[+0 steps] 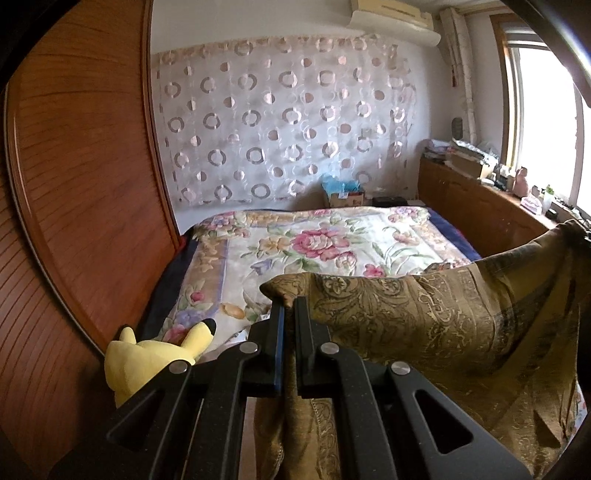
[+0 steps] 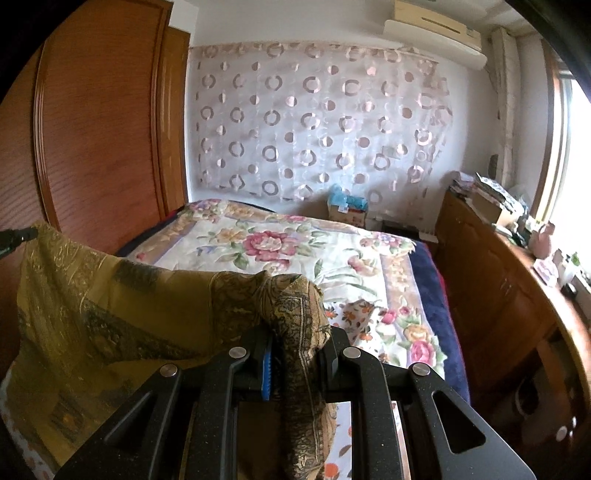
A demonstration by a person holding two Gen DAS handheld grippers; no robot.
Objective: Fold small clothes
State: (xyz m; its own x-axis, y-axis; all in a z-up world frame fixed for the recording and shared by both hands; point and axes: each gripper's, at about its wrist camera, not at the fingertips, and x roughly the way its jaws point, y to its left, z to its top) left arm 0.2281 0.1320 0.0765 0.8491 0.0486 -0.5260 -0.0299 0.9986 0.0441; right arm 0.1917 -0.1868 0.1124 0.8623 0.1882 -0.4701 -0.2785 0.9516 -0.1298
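Left tool (image 1: 290,306) is clamped tight on one bunched corner of the olive-gold paisley cloth (image 1: 424,314); fabric pinched between the fingers and trailing down under them. Right tool (image 2: 295,332) is clamped on the other corner of the same cloth (image 2: 110,306), a thick wad of it filling the gap between the fingers, blue pad visible on the left finger.

Cloth hangs stretched between the 2 tools, held up in the air over the near end of the bed (image 1: 295,243), sagging in the middle. In the right wrist view the left tool's tip shows at the far left edge, at the cloth's corner.

Bed has a floral quilt (image 2: 295,243) w/ pink roses, dark blue blanket along its edge. Yellow plush toy (image 1: 147,354) sits at the bed's near left corner, beside the wooden wardrobe (image 1: 81,184). Sheer curtain w/ ring pattern (image 1: 280,122) on the far wall, AC unit (image 1: 395,18) above. Cluttered wooden cabinet (image 2: 491,280) under the window.

No readable brand, label or writing anywhere; box at the bed's head too small to make out.
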